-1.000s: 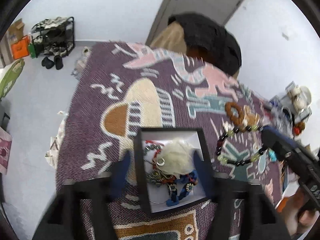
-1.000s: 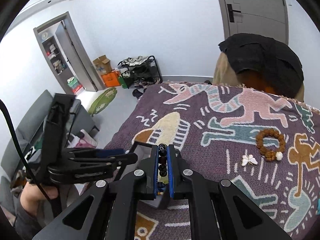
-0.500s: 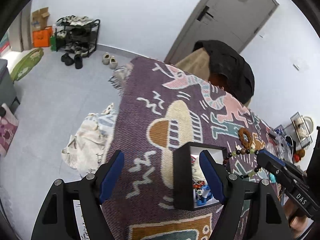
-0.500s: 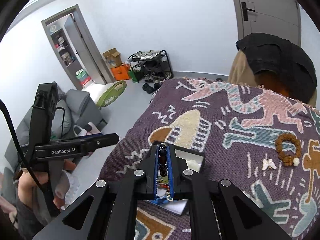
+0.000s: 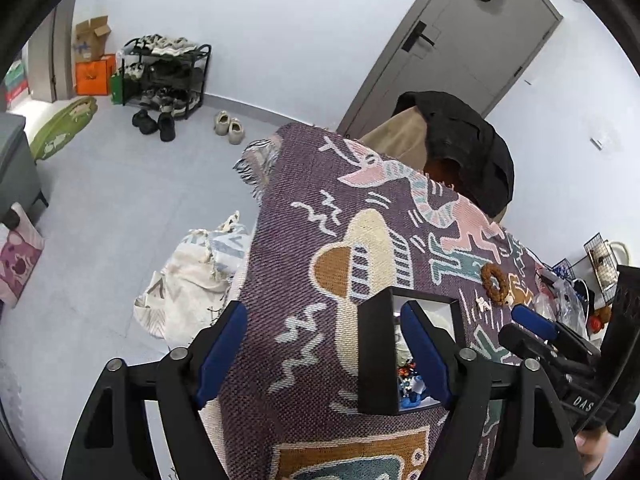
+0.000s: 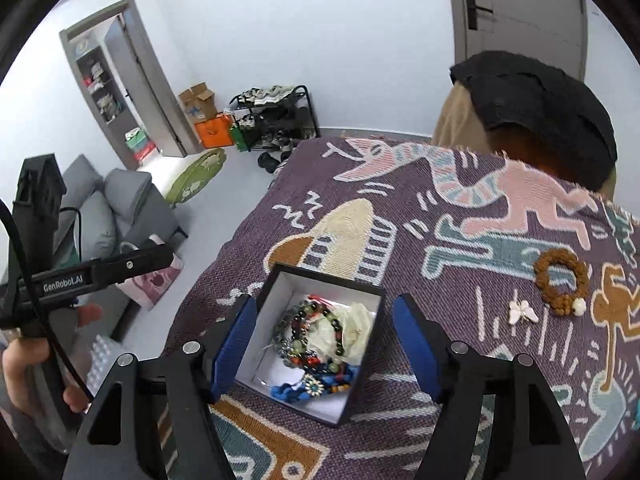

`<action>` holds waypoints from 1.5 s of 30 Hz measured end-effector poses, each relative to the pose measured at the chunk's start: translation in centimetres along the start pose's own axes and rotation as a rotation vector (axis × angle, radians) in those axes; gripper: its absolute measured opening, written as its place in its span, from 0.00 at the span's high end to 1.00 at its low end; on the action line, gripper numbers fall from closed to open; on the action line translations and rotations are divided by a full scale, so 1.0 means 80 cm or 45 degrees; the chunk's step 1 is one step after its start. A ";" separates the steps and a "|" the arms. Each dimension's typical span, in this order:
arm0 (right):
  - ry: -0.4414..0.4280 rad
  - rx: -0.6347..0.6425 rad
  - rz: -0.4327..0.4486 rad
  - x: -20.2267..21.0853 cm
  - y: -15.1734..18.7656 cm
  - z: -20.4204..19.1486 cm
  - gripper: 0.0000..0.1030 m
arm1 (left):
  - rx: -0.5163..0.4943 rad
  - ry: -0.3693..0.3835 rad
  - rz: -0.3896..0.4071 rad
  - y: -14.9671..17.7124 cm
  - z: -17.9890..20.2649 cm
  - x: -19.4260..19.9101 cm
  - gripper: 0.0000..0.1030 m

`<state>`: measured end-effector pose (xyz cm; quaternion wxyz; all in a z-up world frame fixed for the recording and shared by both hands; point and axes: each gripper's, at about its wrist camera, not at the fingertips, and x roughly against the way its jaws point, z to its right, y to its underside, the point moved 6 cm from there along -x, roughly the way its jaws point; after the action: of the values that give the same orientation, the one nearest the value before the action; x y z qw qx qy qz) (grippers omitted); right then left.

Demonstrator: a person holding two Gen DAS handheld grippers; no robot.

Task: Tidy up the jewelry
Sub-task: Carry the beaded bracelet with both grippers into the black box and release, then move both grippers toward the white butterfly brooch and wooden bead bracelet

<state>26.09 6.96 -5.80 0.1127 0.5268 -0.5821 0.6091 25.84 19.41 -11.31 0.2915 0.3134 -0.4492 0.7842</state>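
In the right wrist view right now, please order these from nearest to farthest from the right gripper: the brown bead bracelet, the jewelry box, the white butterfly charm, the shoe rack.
1. jewelry box: between the open fingers of the right gripper.
2. white butterfly charm: on the blanket, to the right.
3. brown bead bracelet: just beyond the charm.
4. shoe rack: against the far wall.

Black jewelry box [image 6: 362, 292], white-lined, open, upright on purple blanket; beaded bracelets [image 6: 316, 336] heaped inside. Brown bead bracelet [image 6: 561, 282] and white butterfly charm [image 6: 522, 313] lie to its right.
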 end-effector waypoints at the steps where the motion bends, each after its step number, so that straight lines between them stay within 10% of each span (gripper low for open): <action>1: 0.003 -0.011 0.003 0.001 -0.001 0.005 0.31 | -0.008 0.012 0.002 0.000 0.006 -0.001 0.14; 13: 0.027 -0.147 0.032 0.035 0.014 0.074 0.30 | -0.124 0.080 0.012 -0.005 0.080 -0.008 0.07; 18: 0.011 -0.236 0.033 0.053 0.021 0.110 0.03 | -0.193 0.116 0.004 -0.007 0.121 -0.018 0.07; 24: 0.073 -0.337 0.068 0.081 0.028 0.162 0.03 | -0.271 0.159 0.010 -0.012 0.177 -0.030 0.07; 38: 0.197 -0.556 0.210 0.134 0.042 0.269 0.04 | -0.413 0.206 -0.034 -0.006 0.276 -0.070 0.07; 45: 0.209 -0.607 0.184 0.125 0.054 0.300 0.31 | -0.483 0.178 -0.103 0.006 0.309 -0.103 0.27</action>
<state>30.88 -18.93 -6.18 0.2368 0.3913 -0.7341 0.5019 36.40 -4.16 -7.84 0.4069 0.2154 -0.5546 0.6931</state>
